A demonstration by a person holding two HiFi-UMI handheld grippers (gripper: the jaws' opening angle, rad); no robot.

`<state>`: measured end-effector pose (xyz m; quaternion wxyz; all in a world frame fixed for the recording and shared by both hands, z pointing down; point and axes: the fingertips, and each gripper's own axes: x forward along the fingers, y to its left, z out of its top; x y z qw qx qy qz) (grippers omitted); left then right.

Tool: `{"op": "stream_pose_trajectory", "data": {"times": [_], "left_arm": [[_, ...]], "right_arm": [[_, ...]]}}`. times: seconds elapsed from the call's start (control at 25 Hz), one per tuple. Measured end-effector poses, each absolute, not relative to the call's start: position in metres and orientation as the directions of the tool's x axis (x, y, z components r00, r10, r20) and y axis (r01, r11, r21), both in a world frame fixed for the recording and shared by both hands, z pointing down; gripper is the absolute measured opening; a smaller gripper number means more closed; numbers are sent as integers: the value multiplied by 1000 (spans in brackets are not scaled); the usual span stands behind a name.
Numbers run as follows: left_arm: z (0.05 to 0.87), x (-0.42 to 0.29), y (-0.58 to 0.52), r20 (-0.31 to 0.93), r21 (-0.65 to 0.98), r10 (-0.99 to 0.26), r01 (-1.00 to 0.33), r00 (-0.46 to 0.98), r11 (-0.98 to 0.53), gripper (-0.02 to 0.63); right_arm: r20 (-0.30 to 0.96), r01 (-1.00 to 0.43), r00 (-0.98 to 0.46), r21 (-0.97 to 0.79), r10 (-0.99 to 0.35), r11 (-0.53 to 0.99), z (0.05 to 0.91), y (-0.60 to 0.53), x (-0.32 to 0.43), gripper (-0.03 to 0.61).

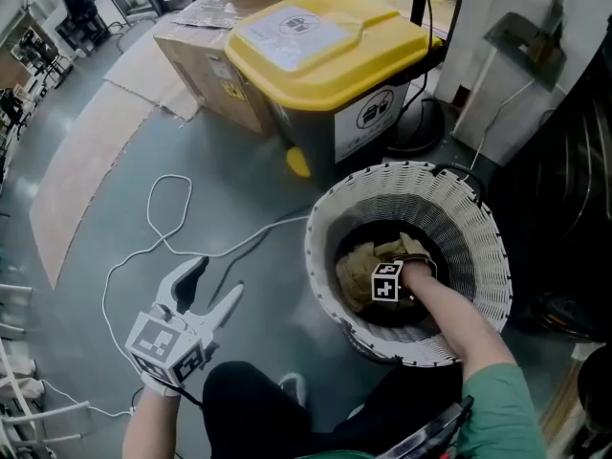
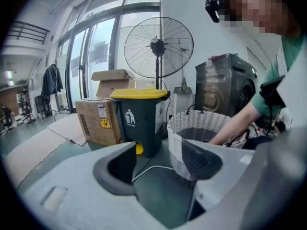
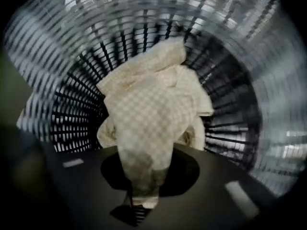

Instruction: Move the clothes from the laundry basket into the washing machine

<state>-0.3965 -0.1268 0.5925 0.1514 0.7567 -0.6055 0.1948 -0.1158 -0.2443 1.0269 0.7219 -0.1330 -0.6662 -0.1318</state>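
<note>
We had right gripper (image 3: 139,195) clamped on cream checked cloth (image 3: 153,114) in white slatted laundry basket (image 1: 478,228), left gripper (image 1: 215,281) agape, empty; lifting straight up looked best.

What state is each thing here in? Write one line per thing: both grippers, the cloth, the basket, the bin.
Basket: upright, not empty.
Cloth: crumpled, in the basket, pinched.
Right gripper: shut on the cloth, down inside the basket.
Left gripper: open, empty.
Bin: upright, lid shut.
</note>
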Motion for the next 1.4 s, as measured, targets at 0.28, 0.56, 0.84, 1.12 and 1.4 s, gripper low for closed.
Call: {"op": "stream_pose_trajectory", "data": {"times": [0.28, 0.56, 0.84, 1.12, 1.4], "left_arm": [[561, -382, -138, 404, 10, -872, -955, 275, -297, 290], [537, -338, -170, 352, 22, -848, -910, 396, -415, 287], [516, -283, -205, 308, 17, -794, -837, 524, -547, 287], [503, -229, -224, 269, 1, -736, -764, 621, -645, 287], [493, -190, -226, 250, 8, -683, -707, 686, -707, 288]], "right_arm": [[993, 200, -116, 48, -25, 979, 935, -253, -131, 71], [909, -120, -405, 47, -92, 992, 823, -267, -126, 71], [720, -377, -624, 63, -304, 924, 699, -281, -102, 69], [523, -544, -690, 83, -501, 835, 593, -279, -55, 69], [318, -639, -707, 94, -631, 764, 493, -238, -7, 67]]}}
